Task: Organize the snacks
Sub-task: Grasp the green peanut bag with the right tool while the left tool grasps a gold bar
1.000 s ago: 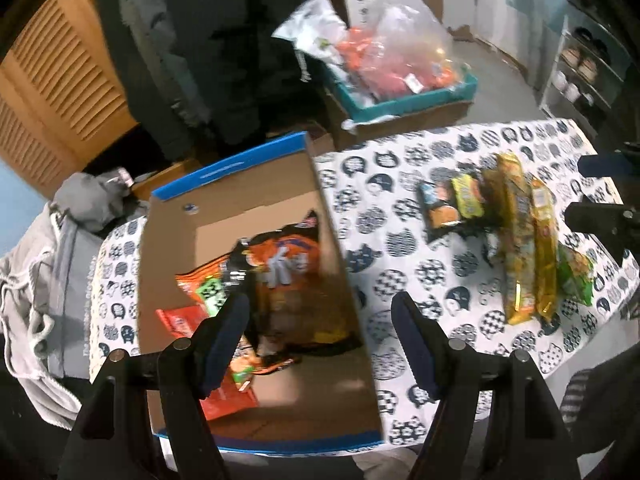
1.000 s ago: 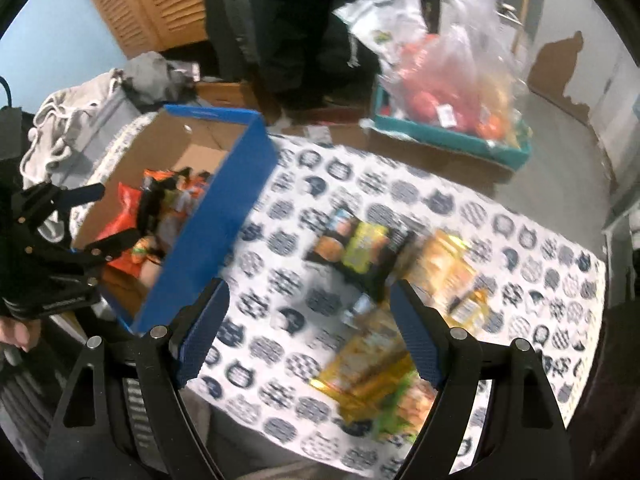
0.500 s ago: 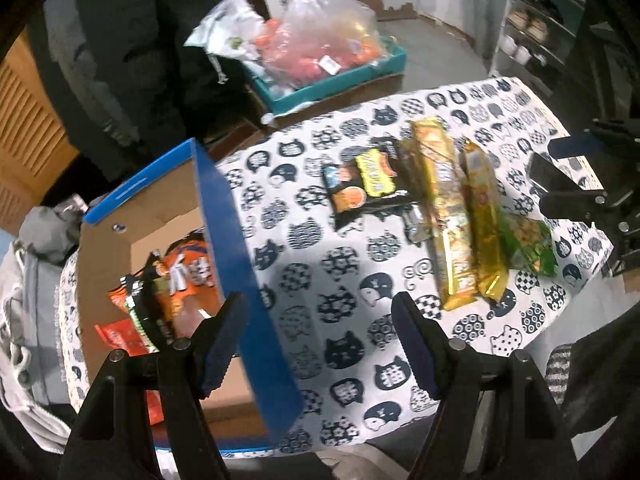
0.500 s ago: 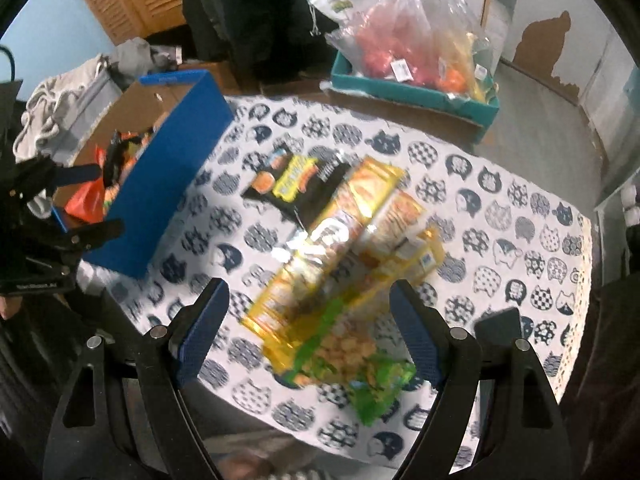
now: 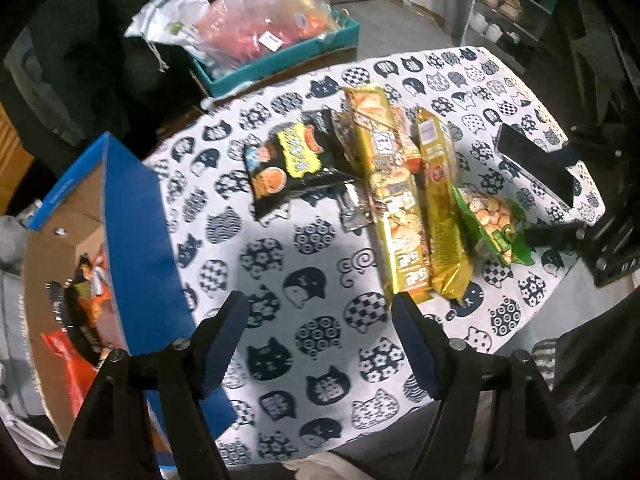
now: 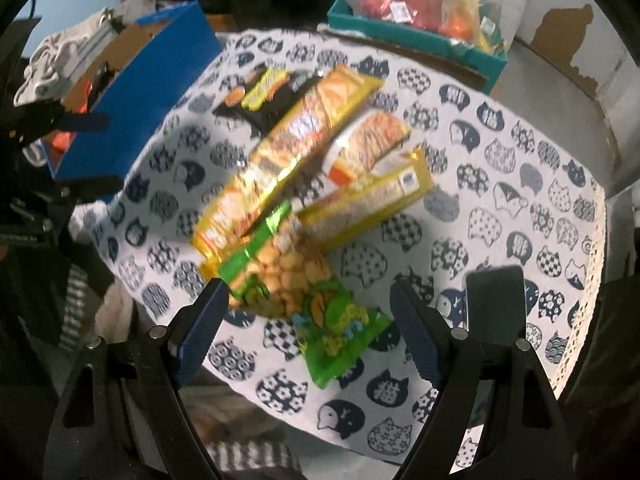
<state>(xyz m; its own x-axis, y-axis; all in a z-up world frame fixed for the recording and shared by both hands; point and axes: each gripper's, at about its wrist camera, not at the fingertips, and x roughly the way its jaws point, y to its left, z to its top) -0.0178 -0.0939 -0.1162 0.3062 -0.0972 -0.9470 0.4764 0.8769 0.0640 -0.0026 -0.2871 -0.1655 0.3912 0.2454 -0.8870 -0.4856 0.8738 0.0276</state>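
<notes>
Hovering over the cat-print table (image 5: 320,240), both claws gape empty: left claw (image 5: 320,344) above bare cloth, right claw (image 6: 308,328) around a blurry, seemingly untouched green cracker bag (image 6: 304,292) at six o'clock.

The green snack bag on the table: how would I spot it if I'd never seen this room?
Find the table with the cat-print cloth, then the cluster of snack packets lying near its middle. The green snack bag lies at the end of the cluster nearest the table edge, partly overlapping the long gold packets. It alone is bright green, with a window showing small round crackers.
</notes>
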